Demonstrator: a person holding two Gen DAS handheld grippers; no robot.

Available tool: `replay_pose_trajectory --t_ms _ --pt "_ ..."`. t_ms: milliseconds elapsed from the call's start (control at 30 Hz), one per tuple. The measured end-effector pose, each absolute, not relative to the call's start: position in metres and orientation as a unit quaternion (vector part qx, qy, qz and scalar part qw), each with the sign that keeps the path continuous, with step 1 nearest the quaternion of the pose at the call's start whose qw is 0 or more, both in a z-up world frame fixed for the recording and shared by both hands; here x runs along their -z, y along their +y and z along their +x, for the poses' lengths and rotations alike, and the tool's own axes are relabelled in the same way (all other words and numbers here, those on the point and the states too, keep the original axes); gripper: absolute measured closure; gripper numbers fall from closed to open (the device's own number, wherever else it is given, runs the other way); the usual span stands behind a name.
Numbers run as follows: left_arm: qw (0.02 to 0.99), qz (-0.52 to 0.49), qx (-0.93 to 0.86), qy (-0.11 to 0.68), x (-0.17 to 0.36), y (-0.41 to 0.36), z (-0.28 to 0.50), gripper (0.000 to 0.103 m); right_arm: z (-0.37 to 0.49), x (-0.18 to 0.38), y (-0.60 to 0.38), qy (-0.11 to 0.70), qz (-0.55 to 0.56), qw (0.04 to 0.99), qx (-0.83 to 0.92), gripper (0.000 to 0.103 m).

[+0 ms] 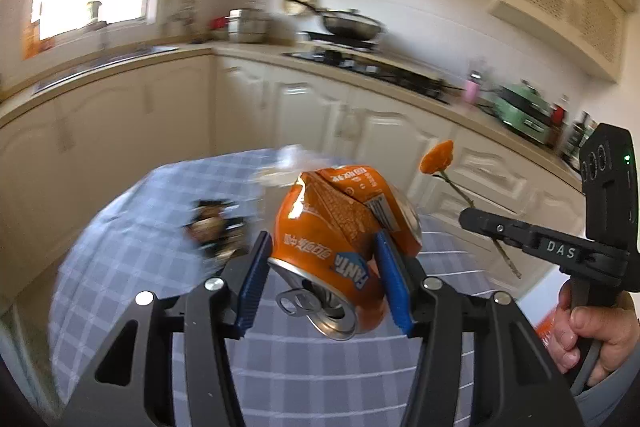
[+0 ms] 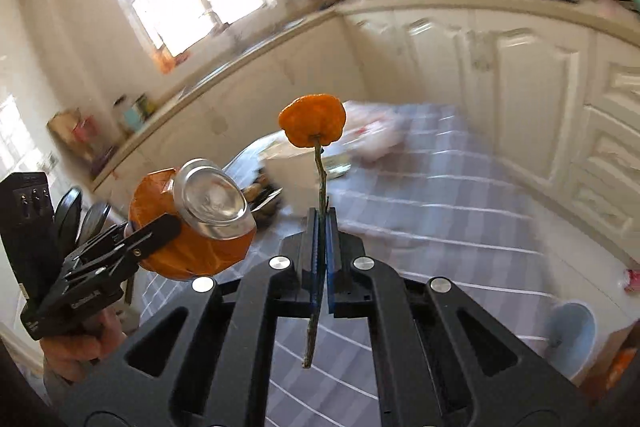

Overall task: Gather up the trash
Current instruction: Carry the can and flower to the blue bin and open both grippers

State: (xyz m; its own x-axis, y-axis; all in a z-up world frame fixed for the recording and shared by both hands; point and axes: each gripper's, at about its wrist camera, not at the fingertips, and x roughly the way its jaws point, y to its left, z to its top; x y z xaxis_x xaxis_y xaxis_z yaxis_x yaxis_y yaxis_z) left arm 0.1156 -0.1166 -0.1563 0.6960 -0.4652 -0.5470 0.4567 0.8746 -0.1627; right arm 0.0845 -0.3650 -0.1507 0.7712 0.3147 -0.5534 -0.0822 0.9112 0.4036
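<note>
My left tongs [image 1: 320,279] clench a crushed orange aluminium soda can [image 1: 340,227], centre frame. My right tongs [image 2: 321,251] pinch a thin-stemmed orange flower [image 2: 313,125].

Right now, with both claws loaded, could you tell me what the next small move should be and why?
Probably carry both toward the light blue bin at the table's edge. The left claw already grips the crushed Fanta can, the right claw pinches the orange flower's stem, and both are off the checked tablecloth.
</note>
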Motion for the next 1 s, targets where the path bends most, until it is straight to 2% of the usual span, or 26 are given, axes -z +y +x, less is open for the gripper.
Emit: replay_pose_trajectory --t_ms 267,467,667,1000 --pt "0.883 0.040 0.360 0.297 0.152 -0.245 0.099 0.052 0.012 0.152 -0.501 0.301 0.214 0.928 0.039 0.100" --pt "0.837 0.081 0.437 0.320 0.170 -0.347 0.080 0.052 -0.043 0.185 -0.589 0.317 0.240 0.906 0.143 0.100" --pt "0.782 0.136 0.484 0.369 0.214 -0.442 0.069 0.052 -0.073 0.241 -0.649 0.352 0.279 0.874 0.188 0.100" --pt "0.717 0.208 0.474 0.467 0.306 -0.563 0.075 0.052 -0.048 0.327 -0.697 0.404 0.340 0.829 0.186 0.099"
